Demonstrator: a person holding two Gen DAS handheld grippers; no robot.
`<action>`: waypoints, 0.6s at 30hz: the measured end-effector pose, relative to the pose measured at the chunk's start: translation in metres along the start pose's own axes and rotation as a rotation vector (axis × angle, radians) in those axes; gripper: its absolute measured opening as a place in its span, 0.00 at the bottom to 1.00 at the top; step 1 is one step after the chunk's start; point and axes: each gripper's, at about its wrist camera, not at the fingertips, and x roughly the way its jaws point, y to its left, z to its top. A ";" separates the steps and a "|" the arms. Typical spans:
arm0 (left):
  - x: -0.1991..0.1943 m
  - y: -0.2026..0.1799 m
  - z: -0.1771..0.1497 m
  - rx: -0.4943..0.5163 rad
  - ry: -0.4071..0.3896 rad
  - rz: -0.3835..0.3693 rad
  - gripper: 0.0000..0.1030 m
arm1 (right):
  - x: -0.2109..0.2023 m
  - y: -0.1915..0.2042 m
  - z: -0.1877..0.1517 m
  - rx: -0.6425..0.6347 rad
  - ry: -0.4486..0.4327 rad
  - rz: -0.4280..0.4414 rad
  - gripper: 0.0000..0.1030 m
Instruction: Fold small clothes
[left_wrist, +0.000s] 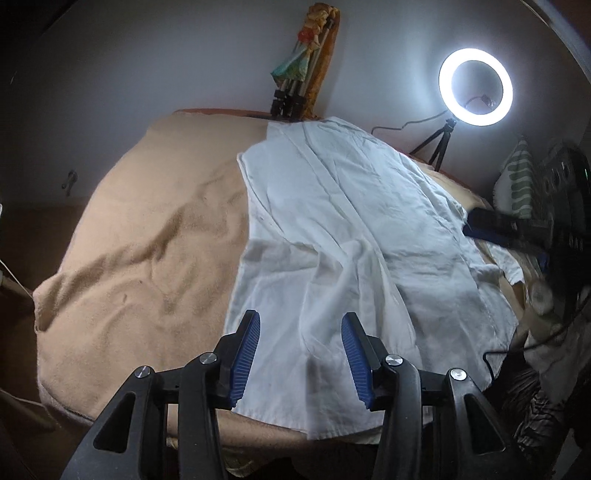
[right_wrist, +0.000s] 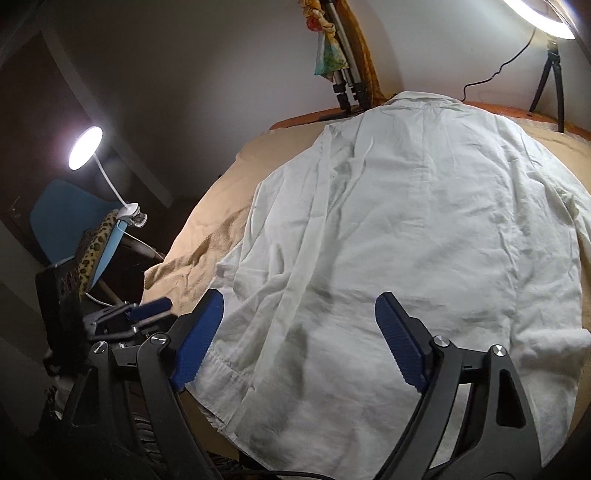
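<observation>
Both jaws apart, the left gripper (left_wrist: 300, 350) and right gripper (right_wrist: 299, 339) hover over the wrinkled white cotton shirt (right_wrist: 406, 229): light, limp cloth, best pinched at the near hem.

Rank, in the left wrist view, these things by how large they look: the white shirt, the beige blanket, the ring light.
1. beige blanket and white shirt: they look alike, so no ranking between them.
2. ring light: clearly smallest, though it stands farthest away.

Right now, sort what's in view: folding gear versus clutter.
Job: shirt; blanket under it; left gripper; right gripper, both open above the shirt.
Clutter: ring light; desk lamp; folded tripod; blue chair.
</observation>
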 end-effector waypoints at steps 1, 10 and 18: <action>0.003 -0.005 -0.006 0.008 0.013 -0.001 0.45 | 0.005 0.004 0.008 -0.021 0.011 0.007 0.83; 0.018 -0.013 -0.032 -0.042 0.055 0.028 0.40 | 0.102 0.050 0.074 -0.197 0.160 0.002 0.76; 0.025 0.000 -0.040 -0.101 0.072 -0.032 0.07 | 0.176 0.062 0.076 -0.216 0.282 -0.040 0.65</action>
